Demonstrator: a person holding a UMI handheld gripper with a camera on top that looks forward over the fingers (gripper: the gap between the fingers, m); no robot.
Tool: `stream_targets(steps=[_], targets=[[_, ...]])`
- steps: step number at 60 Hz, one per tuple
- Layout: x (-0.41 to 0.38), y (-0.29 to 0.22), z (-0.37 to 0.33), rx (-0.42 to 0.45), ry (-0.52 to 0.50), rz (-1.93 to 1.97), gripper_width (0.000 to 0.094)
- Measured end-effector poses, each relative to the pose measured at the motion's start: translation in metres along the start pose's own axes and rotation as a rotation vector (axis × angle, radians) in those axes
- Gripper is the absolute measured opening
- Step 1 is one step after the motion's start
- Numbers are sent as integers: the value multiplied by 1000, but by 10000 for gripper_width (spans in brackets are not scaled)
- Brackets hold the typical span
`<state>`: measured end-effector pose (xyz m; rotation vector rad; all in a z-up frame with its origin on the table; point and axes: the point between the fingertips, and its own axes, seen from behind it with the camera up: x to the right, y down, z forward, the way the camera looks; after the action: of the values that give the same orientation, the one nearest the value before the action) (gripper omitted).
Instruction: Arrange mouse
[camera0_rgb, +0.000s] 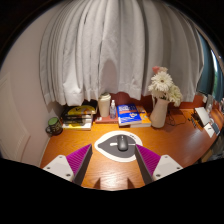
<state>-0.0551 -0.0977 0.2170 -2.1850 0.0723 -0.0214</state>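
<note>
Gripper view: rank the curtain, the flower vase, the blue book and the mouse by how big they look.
1. Curtain, by far.
2. Flower vase, blooms included.
3. Blue book.
4. Mouse on its mat, just ahead of the open gripper.

Book and mouse look close; the mouse is nearer the camera, so that order is unsure.

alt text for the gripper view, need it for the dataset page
A dark mouse on a light mouse pad sits between the open gripper fingers, with gaps either side, on a wooden desk. Beyond it, a vase of pale flowers, a blue book and stacked books line the back edge before white curtains.
</note>
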Motion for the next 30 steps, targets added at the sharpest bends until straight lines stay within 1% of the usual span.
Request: stream_targets(steps=[7, 30], targets=[[-9, -1, -31, 35, -3, 14, 857], [-35, 24, -72, 22, -23, -28, 857]])
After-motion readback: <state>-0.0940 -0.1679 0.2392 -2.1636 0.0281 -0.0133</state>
